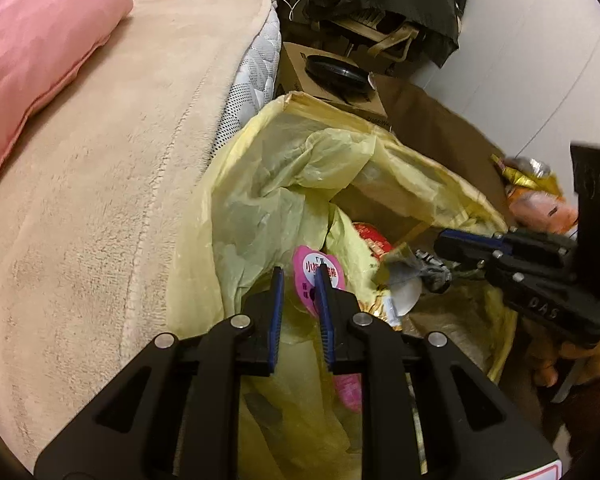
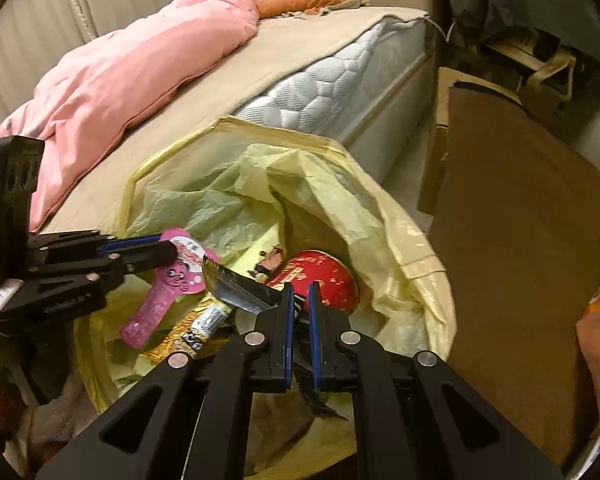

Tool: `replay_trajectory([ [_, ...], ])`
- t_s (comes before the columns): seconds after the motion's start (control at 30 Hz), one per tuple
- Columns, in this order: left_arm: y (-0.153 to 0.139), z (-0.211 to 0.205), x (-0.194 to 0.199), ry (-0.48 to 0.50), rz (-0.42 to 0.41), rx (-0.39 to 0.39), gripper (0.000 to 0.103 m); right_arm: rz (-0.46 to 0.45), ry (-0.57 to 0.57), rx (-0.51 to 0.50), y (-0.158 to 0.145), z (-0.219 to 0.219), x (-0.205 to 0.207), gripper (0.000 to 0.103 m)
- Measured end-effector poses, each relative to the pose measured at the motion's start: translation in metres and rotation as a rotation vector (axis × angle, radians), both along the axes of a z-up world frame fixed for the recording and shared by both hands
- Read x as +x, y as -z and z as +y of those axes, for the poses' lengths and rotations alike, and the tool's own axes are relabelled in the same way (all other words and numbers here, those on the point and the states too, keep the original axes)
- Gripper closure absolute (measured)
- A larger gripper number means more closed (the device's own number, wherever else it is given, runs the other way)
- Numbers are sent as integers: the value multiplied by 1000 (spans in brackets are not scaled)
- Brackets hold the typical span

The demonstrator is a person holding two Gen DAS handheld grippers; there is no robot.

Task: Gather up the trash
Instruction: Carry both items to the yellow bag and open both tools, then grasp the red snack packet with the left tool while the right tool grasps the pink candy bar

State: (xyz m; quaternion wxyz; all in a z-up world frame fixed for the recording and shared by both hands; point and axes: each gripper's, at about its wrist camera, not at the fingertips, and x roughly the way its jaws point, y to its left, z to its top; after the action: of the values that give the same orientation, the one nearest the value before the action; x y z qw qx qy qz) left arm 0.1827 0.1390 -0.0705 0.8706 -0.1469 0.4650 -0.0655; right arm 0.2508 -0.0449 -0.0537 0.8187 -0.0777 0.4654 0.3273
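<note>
Thin translucent yellow plastic bag point(image 2: 400, 240), glossy pink wrapper point(image 2: 172, 280), fuzzy beige cloth blanket point(image 1: 100, 200)

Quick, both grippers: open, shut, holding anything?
Left gripper: shut on the pink wrapper, over the yellow bag.
Right gripper: shut on a silver wrapper, also over the bag.

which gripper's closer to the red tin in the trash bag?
Right, probably. The right gripper, jaws shut on a silvery wrapper, sits just in front of the red tin. The left gripper, holding the pink wrapper, is off to the tin's left.
</note>
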Motion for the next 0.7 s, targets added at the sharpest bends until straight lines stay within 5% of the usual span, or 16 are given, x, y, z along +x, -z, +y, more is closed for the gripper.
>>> replay_trajectory([
  [0.17, -10, 13, -3, -43, -16, -69, 69, -53, 11, -6, -16, -3, -10, 94],
  [0.23, -20, 12, -7, -65, -36, -50, 61, -67, 15, 7, -24, -8, -12, 82],
  [0.3, -28, 11, -10, -85, -50, -44, 61, -86, 28, 34, -36, -17, -17, 70],
  [0.5, -62, -8, -24, -107, -139, -14, 61, -169, 87, 48, -64, -58, -42, 69],
  [0.7, -89, -67, -33, -2, -234, 50, 61, -266, 208, 44, -83, -126, -76, 60],
])
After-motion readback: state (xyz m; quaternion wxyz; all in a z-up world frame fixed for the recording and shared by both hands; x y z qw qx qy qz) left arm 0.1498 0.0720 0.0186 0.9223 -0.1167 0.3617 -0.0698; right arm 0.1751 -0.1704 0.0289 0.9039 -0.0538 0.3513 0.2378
